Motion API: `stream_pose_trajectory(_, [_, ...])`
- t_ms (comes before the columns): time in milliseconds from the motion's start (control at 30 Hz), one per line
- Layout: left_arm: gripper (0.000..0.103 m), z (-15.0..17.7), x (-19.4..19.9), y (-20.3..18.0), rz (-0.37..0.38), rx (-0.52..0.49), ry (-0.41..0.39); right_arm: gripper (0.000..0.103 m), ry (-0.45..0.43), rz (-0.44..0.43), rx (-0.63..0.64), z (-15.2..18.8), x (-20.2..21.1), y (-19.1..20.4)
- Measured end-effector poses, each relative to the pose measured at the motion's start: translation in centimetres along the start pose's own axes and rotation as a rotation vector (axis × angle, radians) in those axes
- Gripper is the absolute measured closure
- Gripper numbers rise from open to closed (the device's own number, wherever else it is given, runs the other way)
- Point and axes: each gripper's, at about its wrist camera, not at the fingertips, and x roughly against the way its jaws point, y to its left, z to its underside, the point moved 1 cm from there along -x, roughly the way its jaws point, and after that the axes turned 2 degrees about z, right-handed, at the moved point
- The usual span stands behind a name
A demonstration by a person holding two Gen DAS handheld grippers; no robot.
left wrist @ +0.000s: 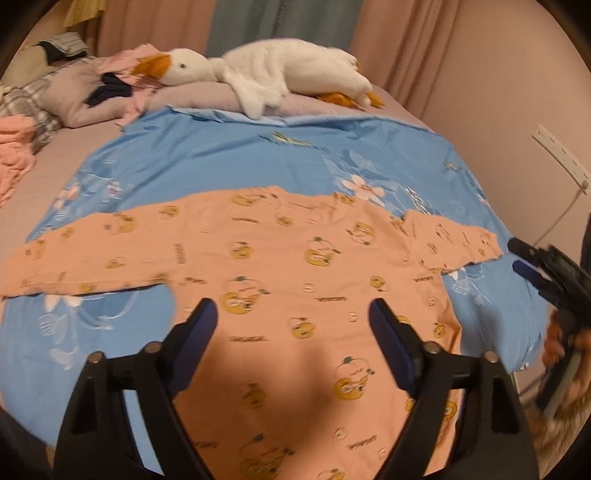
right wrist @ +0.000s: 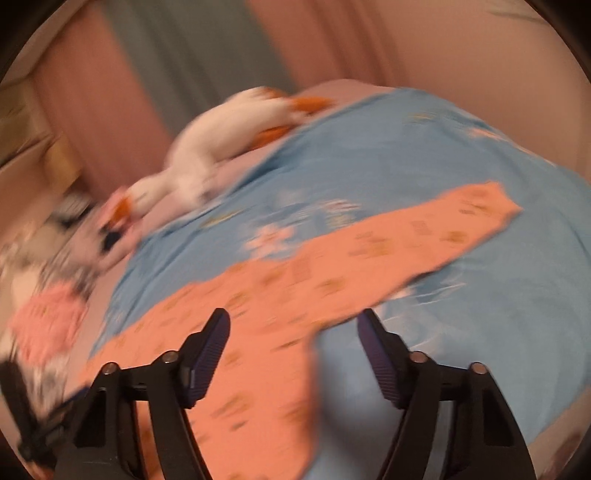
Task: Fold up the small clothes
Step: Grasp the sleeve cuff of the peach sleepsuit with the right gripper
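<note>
Nearest the lens, left gripper (left wrist: pixel 291 314): jaws spread, nothing pinched, hovering over the body of the shirt (left wrist: pixel 288 258). Peach cloth with yellow duck prints, laid flat and face-up on the sheet (left wrist: pixel 207 155), sleeves out to either side, hem toward the camera. Spread that way, probably, so each sleeve can be folded in over the body. Blue sheet beneath likely serving as a clean, smooth folding surface on the bed (left wrist: pixel 48 177).

Right gripper (right wrist: pixel 293 332): jaws likewise apart, gripping nothing, straddling the shirt's side edge where peach meets blue, below the armpit. Seemingly lining up on that edge for a pinch; not yet closed on cloth.

Farther out: goose (left wrist: pixel 273 70), a white plush, stretched along the pillows (left wrist: pixel 85 99) at the head of the bed, well clear of the shirt. Pink clothes (left wrist: pixel 14 147) heaped at the bed's left side, perhaps waiting their turn. Curtains (left wrist: pixel 155 26) behind.

Left view: sharp, whole shirt with both sleeves, right gripper seen from outside at the far edge near the right sleeve's cuff, a hand (left wrist: pixel 576 350) on its handle, wall socket (left wrist: pixel 561 155) beyond. Right view: badly motion-blurred, prints unreadable, but showing the right sleeve's full length and the shirt edge between its own jaws, hidden from the other camera.
</note>
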Motion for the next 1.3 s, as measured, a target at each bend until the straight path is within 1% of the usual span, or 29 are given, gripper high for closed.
stream_pose_trajectory(33, [0.029,0.0,-1.0,-0.4,0.015,-0.004,0.020,0.042,-0.006,0.038,-0.036,-0.6,-0.5,-1.7])
stream_pose_trajectory(67, [0.033,0.0,-1.5,-0.6,0.025,-0.005,0.032,0.046,-0.006,0.079,-0.080,-1.2,-1.3,-3.7])
stream_pose_trajectory(100, [0.038,0.2,-2.6,-1.0,0.046,-0.004,0.058,0.047,0.002,0.114,-0.122,-1.6,-2.1,-5.4])
stream_pose_trajectory(167, [0.045,0.3,-3.9,-1.5,0.071,-0.001,0.087,0.049,0.027,0.167,-0.205,-2.2,-3.9,-8.8])
stream_pose_trajectory(200, [0.049,0.5,-4.7,-1.9,0.086,0.000,0.106,0.049,0.039,0.181,-0.241,-2.4,-4.5,-10.3])
stream_pose_trajectory(267, [0.053,0.8,-5.8,-2.5,0.112,-0.002,0.128,0.050,0.042,0.184,-0.315,-2.9,-5.7,-13.0])
stream_pose_trajectory(367, [0.054,1.5,-7.4,-3.9,0.163,-0.011,0.174,0.050,0.030,0.172,-0.384,-4.1,-7.2,-15.7])
stream_pose_trajectory(433, [0.054,2.1,-8.4,-4.7,0.195,-0.013,0.211,0.050,0.027,0.183,-0.415,-4.9,-8.3,-16.8])
stream_pose_trajectory(500, [0.054,2.9,-9.2,-5.5,0.215,-0.012,0.248,0.056,0.022,0.196,-0.438,-5.4,-9.1,-18.0])
stream_pose_trajectory(600, [0.054,3.8,-10.0,-6.1,0.231,-0.013,0.279,0.070,0.011,0.162,-0.489,-5.8,-10.2,-19.4])
stream_pose_trajectory(667, [0.054,4.2,-10.1,-6.5,0.233,-0.022,0.275,0.093,-0.001,0.147,-0.512,-5.9,-10.4,-20.4])
stream_pose_trajectory(733, [0.054,4.4,-10.1,-6.8,0.233,-0.020,0.274,0.097,-0.017,0.142,-0.520,-6.0,-10.2,-20.8])
stream_pose_trajectory(800, [0.054,4.6,-10.2,-6.9,0.256,-0.010,0.283,0.098,-0.067,0.146,-0.501,-6.5,-9.0,-20.4])
stream_pose_trajectory(867, [0.054,4.9,-10.1,-7.3,0.273,-0.004,0.293,0.098,-0.128,0.184,-0.489,-6.9,-7.5,-20.3])
stream_pose_trajectory(900, [0.054,5.0,-10.1,-7.5,0.270,-0.012,0.291,0.098,-0.148,0.206,-0.490,-7.1,-7.1,-20.4])
stream_pose_trajectory(933, [0.054,5.2,-10.0,-7.7,0.265,-0.024,0.288,0.098,-0.159,0.218,-0.490,-7.1,-6.7,-20.5])
stream_pose_trajectory(1000, [0.054,5.3,-9.9,-8.0,0.259,-0.048,0.279,0.098,-0.146,0.226,-0.491,-7.3,-7.3,-20.7])
stream_pose_trajectory(1067, [0.054,5.2,-9.9,-7.9,0.270,-0.042,0.285,0.098,-0.142,0.251,-0.480,-7.7,-7.3,-20.3])
stream_pose_trajectory(1133, [0.051,4.7,-9.5,-7.1,0.279,-0.017,0.293,0.098,-0.175,0.249,-0.446,-8.2,-6.5,-19.3])
stream_pose_trajectory(1200, [0.051,4.1,-9.1,-6.3,0.264,-0.001,0.277,0.098,-0.204,0.257,-0.380,-9.4,-5.4,-17.5])
stream_pose_trajectory(1233, [0.049,3.8,-8.7,-5.9,0.249,0.004,0.263,0.098,-0.223,0.254,-0.331,-10.1,-4.8,-16.1])
stream_pose_trajectory(1267, [0.043,3.2,-8.1,-5.0,0.216,0.013,0.234,0.098,-0.237,0.250,-0.292,-10.6,-4.2,-15.1])
stream_pose_trajectory(1300, [0.035,2.9,-7.5,-4.5,0.195,0.019,0.216,0.098,-0.253,0.244,-0.243,-11.2,-3.8,-13.5])
